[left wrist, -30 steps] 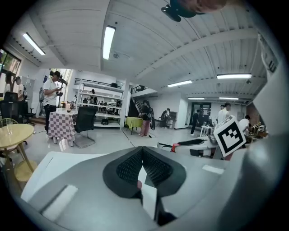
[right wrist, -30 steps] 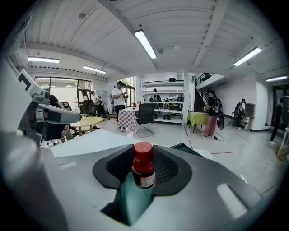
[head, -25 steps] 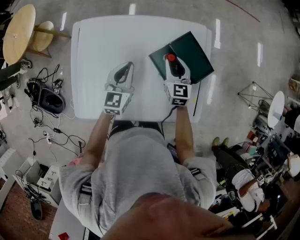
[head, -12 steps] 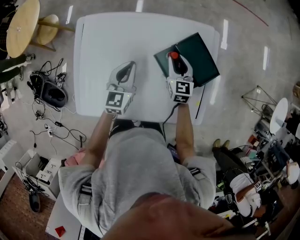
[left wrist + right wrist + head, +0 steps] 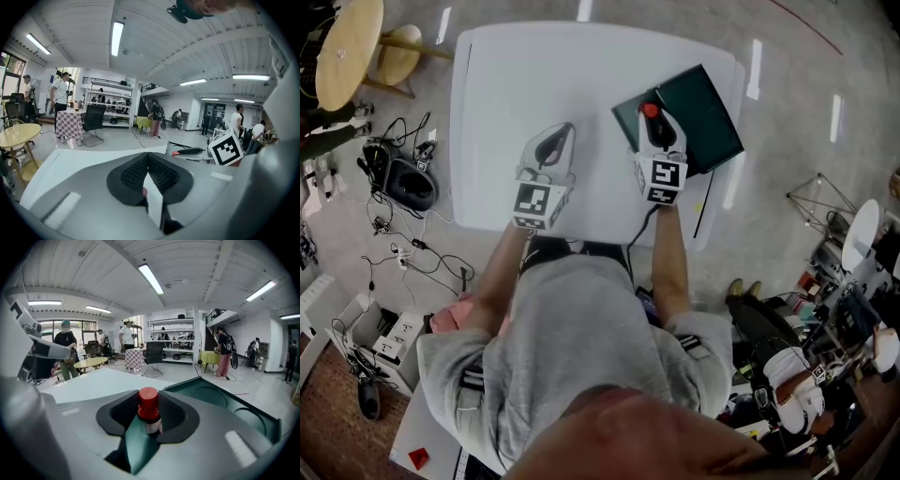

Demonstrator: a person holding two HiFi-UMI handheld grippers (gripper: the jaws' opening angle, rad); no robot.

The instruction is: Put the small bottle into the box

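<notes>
white worktop (image 5: 506, 112) fills the middle of a busy open workshop, with the dark green box (image 5: 703, 103) open at its right edge. little has changed over the last second: the right hand-held gripper (image 5: 653, 122) keeps its place over the box's near left corner, still clamped on the small bottle (image 5: 149, 411), red cap up. so the carry looks done, and lowering and letting go remain. the box's round recesses appear empty. the left hand-held gripper (image 5: 551, 142) waits over bare worktop, jaws pressed together on nothing.
</notes>
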